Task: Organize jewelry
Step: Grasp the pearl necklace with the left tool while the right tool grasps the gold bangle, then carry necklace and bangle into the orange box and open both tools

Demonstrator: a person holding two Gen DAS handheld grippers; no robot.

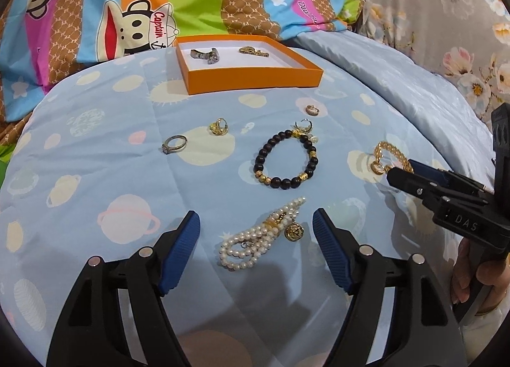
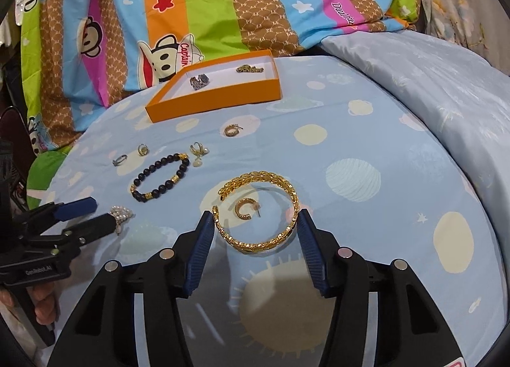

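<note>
My left gripper (image 1: 256,223) is open, its blue pads on either side of a white pearl bracelet (image 1: 255,239) with a gold charm, lying on the blue bedsheet. My right gripper (image 2: 255,220) is open around a gold leaf bangle (image 2: 258,210); a gold hoop earring (image 2: 244,207) lies inside the bangle. An orange box (image 1: 251,80) at the back holds a silver watch (image 1: 205,55) and a gold piece (image 1: 253,51). A black bead bracelet (image 1: 285,159), a silver ring (image 1: 173,143) and small gold earrings (image 1: 218,126) lie between.
A colourful monkey-print pillow (image 1: 127,0) lies behind the box. A pale blue quilt (image 2: 430,80) is bunched at the right. Another hoop earring (image 2: 231,130) lies near the box. The right gripper shows at the right edge of the left wrist view (image 1: 401,172).
</note>
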